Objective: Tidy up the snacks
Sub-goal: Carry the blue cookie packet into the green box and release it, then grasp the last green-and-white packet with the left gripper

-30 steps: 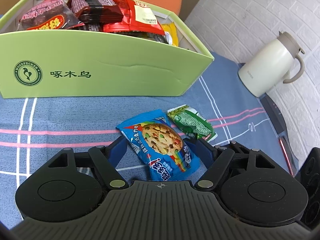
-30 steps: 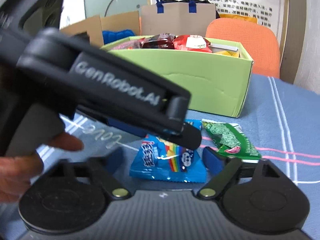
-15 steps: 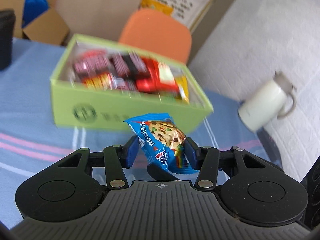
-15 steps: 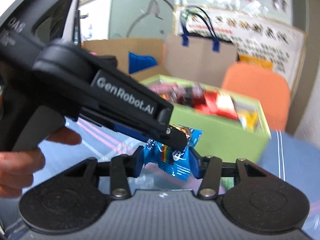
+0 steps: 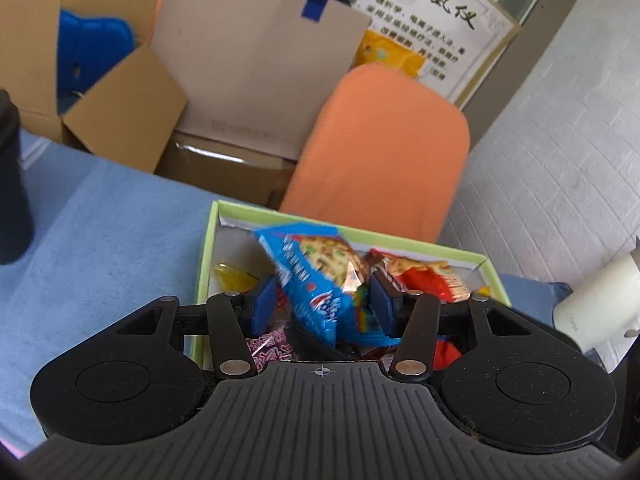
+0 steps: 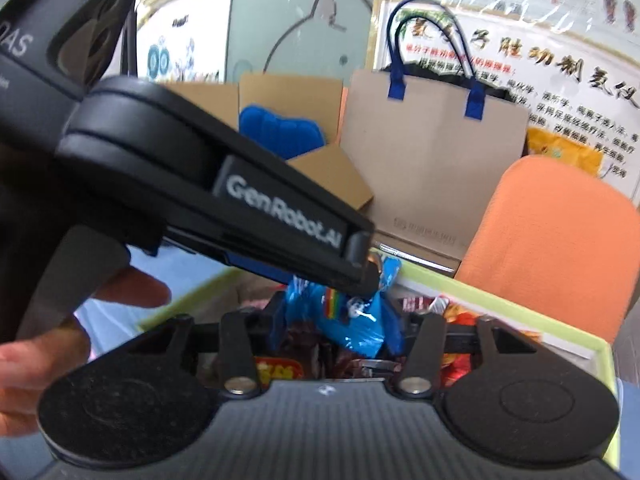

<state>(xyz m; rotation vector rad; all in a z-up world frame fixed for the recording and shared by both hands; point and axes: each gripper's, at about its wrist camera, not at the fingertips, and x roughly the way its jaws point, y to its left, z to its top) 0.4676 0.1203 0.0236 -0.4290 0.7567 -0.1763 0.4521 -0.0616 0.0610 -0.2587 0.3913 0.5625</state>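
A blue cookie packet (image 5: 316, 276) hangs tilted over the open green snack box (image 5: 400, 240), held from two sides. My left gripper (image 5: 324, 304) has its blue pads against the packet's sides, and its jaws are opening. In the right wrist view the same packet (image 6: 360, 328) sits between the pads of my right gripper (image 6: 334, 320), whose jaws are opening too. One of the left gripper's fingers (image 6: 280, 216) crosses that view and ends on the packet. Red, dark and yellow snack packs fill the box (image 6: 500, 300) below.
An orange chair back (image 5: 384, 148) stands just behind the box, with a brown paper bag (image 5: 256, 64) and cardboard boxes (image 5: 120, 112) further back. A white jug (image 5: 592, 308) is at the right, a dark cup (image 5: 10, 184) at the left. A hand (image 6: 48, 344) grips the left tool.
Both grippers closed on the blue packet, lifted it off the blue cloth and carried it up over the green box. The green packet has dropped out of view.
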